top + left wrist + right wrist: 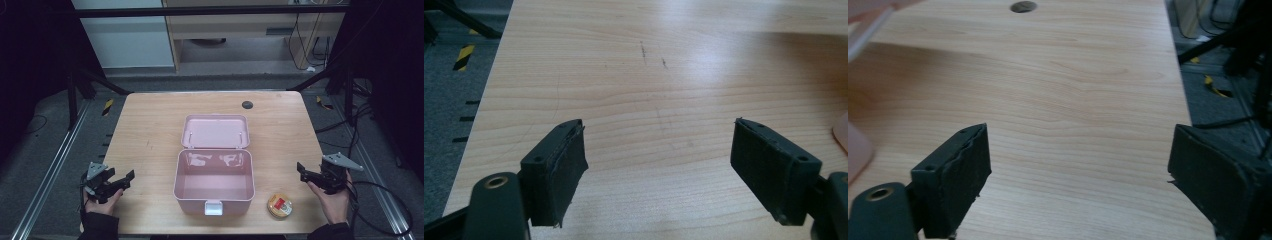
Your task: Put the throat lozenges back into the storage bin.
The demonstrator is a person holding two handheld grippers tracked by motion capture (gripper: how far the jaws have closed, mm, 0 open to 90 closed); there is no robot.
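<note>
A: Item one: pink box [214,182], plastic, lid [215,131] thrown back flat behind it on its hinge. Location: middle of the wooden table [150,130], front latch [213,207] toward the person. Interior looks bare.

B: Handling?

A: Judged light and stiff, with glossy walls that will likely slip under the pads. Best hold is the thin top rim of a side wall, or the front edge of the lid if it is to be swung shut.

B: Item two?

A: Small round tin [279,205], yellow top with a red label, lying flat just right of the box near the front edge of the table. Probably light and rigid; low profile, so take it across the rim from above, pads on opposite sides.

B: Tools?

A: Left gripper [121,182]: held low over the front left of the table, well apart from the box, jaws aimed toward it, spread wide with nothing between; bare wood shows between its pads [566,170] in the left gripper view. Right gripper [304,171]: at the table's right edge, near the tin but not touching it, pointing inward, jaws likewise wide and empty; its pads [965,177] frame bare tabletop in the right gripper view.

B: Hands?

A: Both enter from the bottom, wrapped round the handles.
</note>
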